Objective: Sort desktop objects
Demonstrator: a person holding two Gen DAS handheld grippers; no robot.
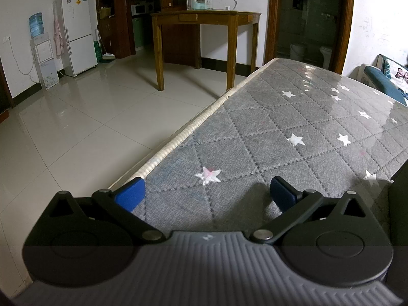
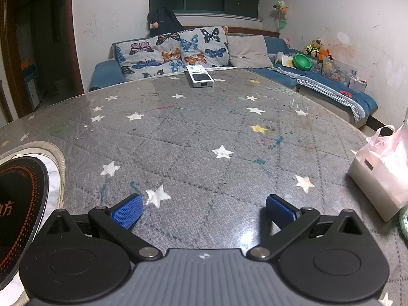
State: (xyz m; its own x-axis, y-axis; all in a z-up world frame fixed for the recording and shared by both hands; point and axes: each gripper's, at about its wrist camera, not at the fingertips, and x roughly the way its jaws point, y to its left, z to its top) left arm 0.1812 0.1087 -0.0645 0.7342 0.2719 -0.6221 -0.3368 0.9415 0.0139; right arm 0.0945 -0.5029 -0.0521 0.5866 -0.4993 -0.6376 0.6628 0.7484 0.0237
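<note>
A white remote control [image 2: 199, 76] lies flat at the far edge of the grey star-patterned table [image 2: 193, 132], well ahead of my right gripper [image 2: 204, 210], which is open with nothing between its blue pads. At the right edge stands a pale box in a pink plastic bag [image 2: 380, 176]. My left gripper [image 1: 206, 195] hovers open and empty over the table's left edge [image 1: 178, 140], above bare grey cloth [image 1: 293, 132] under clear plastic.
A round black induction cooktop [image 2: 20, 199] on a white base sits at the table's left. A blue sofa with butterfly cushions [image 2: 176, 51] and toys [image 2: 316, 48] lies beyond. Left of the table are tiled floor [image 1: 76, 127], a wooden table [image 1: 204, 25] and a white fridge [image 1: 77, 30].
</note>
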